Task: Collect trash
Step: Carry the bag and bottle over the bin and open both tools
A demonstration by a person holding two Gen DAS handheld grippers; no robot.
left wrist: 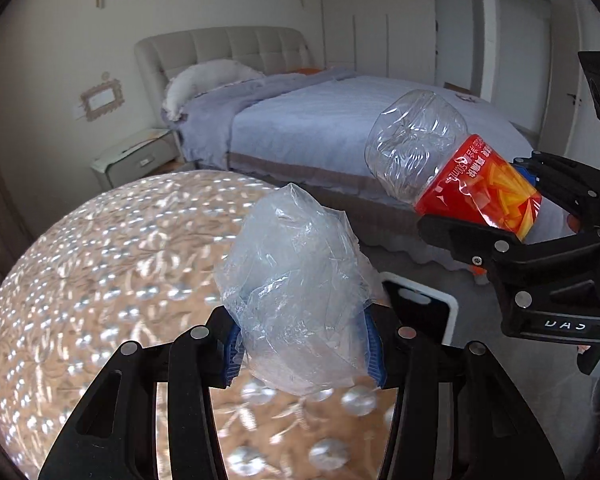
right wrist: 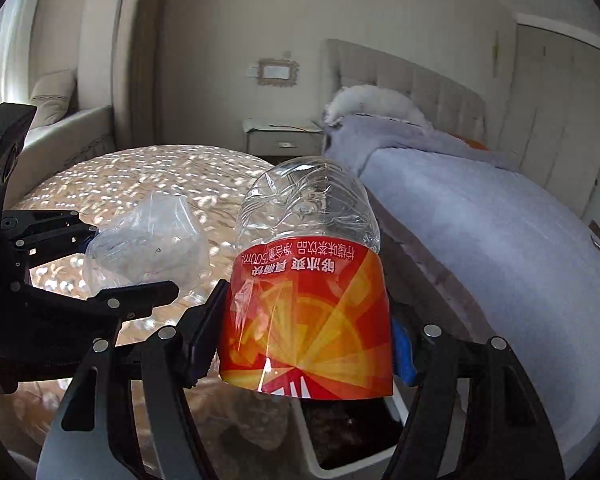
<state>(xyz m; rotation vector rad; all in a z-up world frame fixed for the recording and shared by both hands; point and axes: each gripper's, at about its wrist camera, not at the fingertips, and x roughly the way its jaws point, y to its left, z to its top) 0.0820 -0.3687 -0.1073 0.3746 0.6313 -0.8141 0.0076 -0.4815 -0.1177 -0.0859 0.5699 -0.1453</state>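
- L fingers (left wrist: 236, 346) are clamped on a crumpled clear plastic bag (left wrist: 296, 300); we see blue pads pressing it from both sides in the left wrist view.
- R fingers (right wrist: 204, 332) are clamped on a clear plastic bottle (right wrist: 306, 280) w/ red-orange label, gripped across the label, base end pointing away from the cam.
- Left gripper (left wrist: 304, 344) holds the bag above a round tabletop (left wrist: 100, 264) w/ shiny beaded cloth.
- Right gripper (right wrist: 304, 344) shows in left wrist view at 3 o'clock, w/ bottle tilted up toward 11 o'clock.
- In right wrist view the bag sits at 9 o'clock of the bottle, near but apart.
- Bin (right wrist: 340, 440) w/ white rim & dark inside lies directly below the bottle, at 6 o'clock; also seen past the bag in left wrist view.
- Bed (left wrist: 332, 120) w/ lavender cover beyond, nightstand (left wrist: 136, 160) beside the headboard.
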